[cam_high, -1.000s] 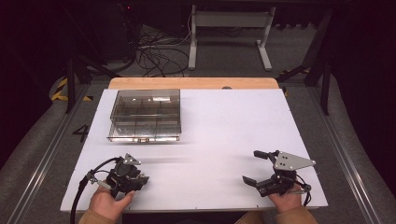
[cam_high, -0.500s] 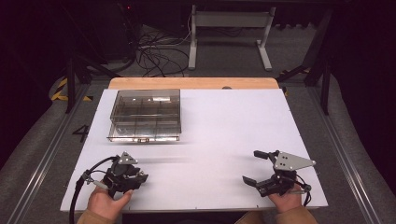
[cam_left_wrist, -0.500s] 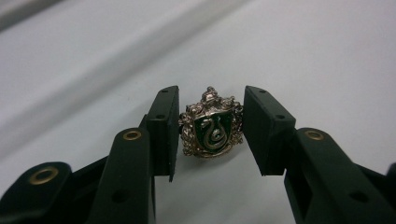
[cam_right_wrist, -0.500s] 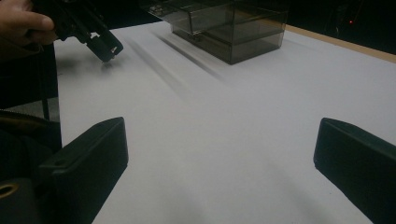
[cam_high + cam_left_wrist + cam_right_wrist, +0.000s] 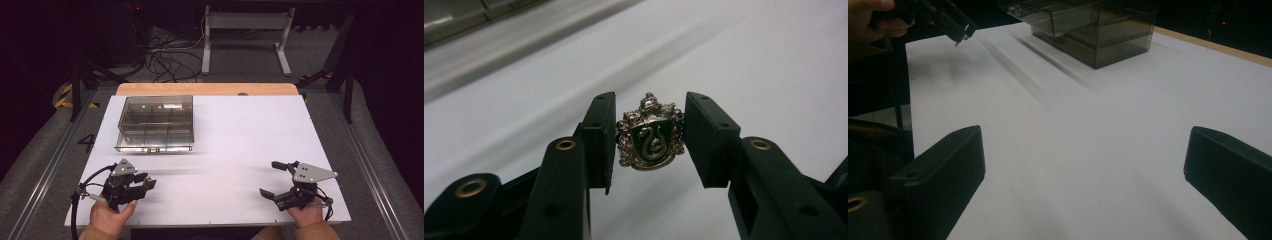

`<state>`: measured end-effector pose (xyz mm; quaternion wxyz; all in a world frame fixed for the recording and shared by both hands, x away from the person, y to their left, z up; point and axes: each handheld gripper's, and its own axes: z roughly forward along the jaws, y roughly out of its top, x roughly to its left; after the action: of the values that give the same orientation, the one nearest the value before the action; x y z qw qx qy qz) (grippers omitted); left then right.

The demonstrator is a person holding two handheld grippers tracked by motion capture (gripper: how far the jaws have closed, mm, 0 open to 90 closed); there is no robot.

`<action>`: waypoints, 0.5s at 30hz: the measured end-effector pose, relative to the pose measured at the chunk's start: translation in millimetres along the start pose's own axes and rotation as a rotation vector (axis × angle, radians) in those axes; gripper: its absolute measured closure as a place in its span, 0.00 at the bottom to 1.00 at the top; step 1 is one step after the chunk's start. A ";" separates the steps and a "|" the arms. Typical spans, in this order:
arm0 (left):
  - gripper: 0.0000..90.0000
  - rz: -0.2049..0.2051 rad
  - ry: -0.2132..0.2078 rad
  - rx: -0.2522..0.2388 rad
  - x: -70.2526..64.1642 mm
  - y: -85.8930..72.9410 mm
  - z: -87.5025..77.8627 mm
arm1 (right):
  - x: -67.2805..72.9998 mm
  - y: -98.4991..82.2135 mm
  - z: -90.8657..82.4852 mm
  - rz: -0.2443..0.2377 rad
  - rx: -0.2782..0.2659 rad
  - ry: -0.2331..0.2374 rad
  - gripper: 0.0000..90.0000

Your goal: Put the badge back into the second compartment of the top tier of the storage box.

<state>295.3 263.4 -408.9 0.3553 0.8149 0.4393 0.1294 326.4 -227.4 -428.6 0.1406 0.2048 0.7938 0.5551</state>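
Left gripper (image 5: 650, 137) pinching a small crest badge (image 5: 651, 132) just above the white table (image 5: 240, 140).

Its jaws clamp only the badge's ornate side edges, so it could twist or slip free on the way to the clear compartment box (image 5: 156, 123); the right gripper (image 5: 278, 179) rests spread wide, empty.
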 end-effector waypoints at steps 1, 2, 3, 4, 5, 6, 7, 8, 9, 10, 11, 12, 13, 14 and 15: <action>0.64 0.001 0.001 -0.012 0.3 0.1 -1.4 | 0.0 0.0 0.0 0.000 0.000 0.000 0.04; 0.64 0.001 0.001 -0.032 0.5 0.1 -3.6 | 0.1 0.0 0.1 0.000 0.000 0.000 0.04; 0.64 0.007 -0.007 -0.060 0.6 -0.1 -6.6 | 0.1 0.0 0.1 0.000 0.000 0.000 0.04; 0.64 0.007 -0.007 -0.060 0.6 -0.1 -6.6 | 0.0 0.0 0.1 0.000 0.000 0.000 0.04; 0.64 0.016 0.003 -0.084 0.4 -0.2 -9.9 | 0.0 0.0 0.1 0.000 0.000 0.001 0.04; 0.64 0.016 0.003 -0.084 0.4 -0.2 -9.9 | 0.1 0.0 0.1 0.000 0.000 0.001 0.04; 0.64 0.009 -0.003 -0.097 -0.3 -0.4 -11.0 | 0.1 0.0 0.1 0.000 0.000 0.001 0.04; 0.64 0.014 0.001 -0.107 -0.1 -0.4 -12.5 | -0.1 0.0 0.3 0.000 0.001 0.001 0.04; 0.64 0.010 -0.002 -0.114 -0.3 -0.5 -13.0 | -0.2 -0.1 0.3 -0.001 0.001 0.000 0.04; 0.64 0.009 -0.003 -0.131 -0.3 -0.7 -14.7 | -0.2 -0.1 0.4 0.000 0.001 0.000 0.04; 0.64 0.010 -0.004 -0.137 -0.2 -0.8 -15.6 | -0.1 -0.1 0.4 -0.001 0.001 0.001 0.04; 0.64 0.009 -0.005 -0.143 -0.2 -0.9 -16.2 | -0.1 -0.1 0.4 -0.001 0.001 0.001 0.04; 0.64 0.009 -0.005 -0.143 -0.2 -0.9 -16.2 | -0.1 -0.1 0.4 -0.001 0.001 0.001 0.04; 0.64 0.011 -0.006 -0.152 0.1 -0.9 -17.2 | 0.0 -0.1 0.3 0.000 0.001 0.001 0.04; 0.64 0.011 -0.006 -0.152 0.1 -0.9 -17.2 | -0.1 -0.1 0.3 0.000 0.001 0.001 0.04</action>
<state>285.7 271.8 -397.3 0.4167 0.7884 0.4225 0.1620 326.6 -227.2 -428.9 0.1400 0.2045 0.7941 0.5550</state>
